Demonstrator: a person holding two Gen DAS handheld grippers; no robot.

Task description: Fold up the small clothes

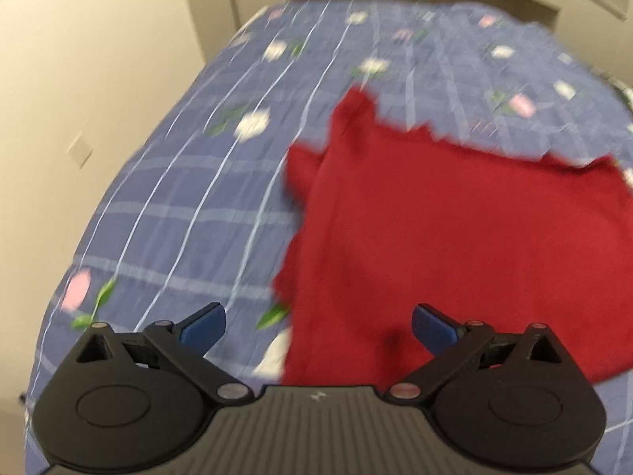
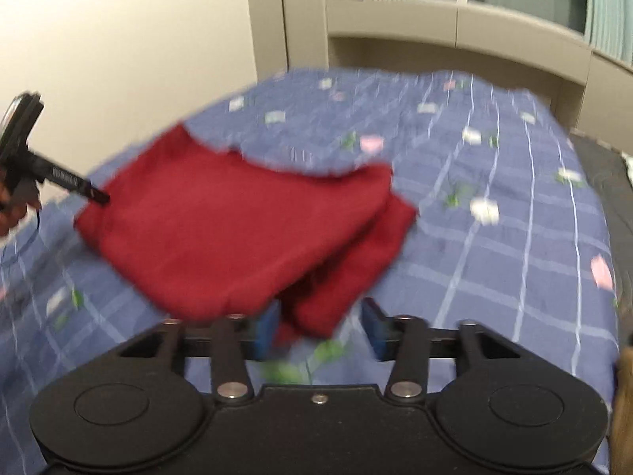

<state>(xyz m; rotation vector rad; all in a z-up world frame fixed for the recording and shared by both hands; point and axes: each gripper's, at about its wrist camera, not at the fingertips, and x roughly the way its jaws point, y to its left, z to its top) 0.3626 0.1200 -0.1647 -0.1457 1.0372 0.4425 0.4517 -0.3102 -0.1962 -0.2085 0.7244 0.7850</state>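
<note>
A dark red garment lies folded on a bed with a blue plaid floral sheet. My left gripper is open, wide apart, above the garment's near left edge, holding nothing. In the right wrist view the red garment lies in layers, a lower layer sticking out at its right. My right gripper is open, with the garment's near corner between its blue fingertips without being clamped. The left gripper shows at the garment's far left corner. Both views are blurred by motion.
The blue sheet covers the bed. A cream wall with a switch plate runs along the bed's left side. A beige headboard shelf and windows stand behind the bed. A dark strip lies at the right edge.
</note>
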